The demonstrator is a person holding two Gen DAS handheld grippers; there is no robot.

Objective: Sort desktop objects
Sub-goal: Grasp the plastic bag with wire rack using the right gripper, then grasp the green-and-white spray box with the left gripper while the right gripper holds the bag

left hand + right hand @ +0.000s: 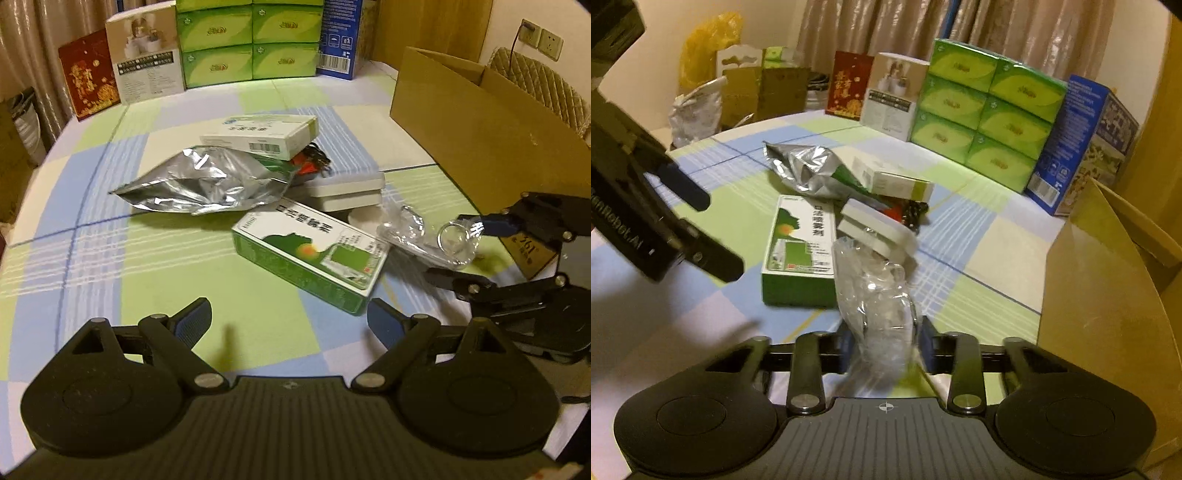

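My right claw grips the clear plastic bag; left claw idle.

Left to right: my left gripper (290, 321) hangs wide open over the table (258, 332), the green box (310, 254) just ahead of its fingertips. My right gripper (886, 341) is clamped on the clear plastic bag (877, 291), pinched between both pads. The cardboard box (1108, 295) stands at the table's right edge.
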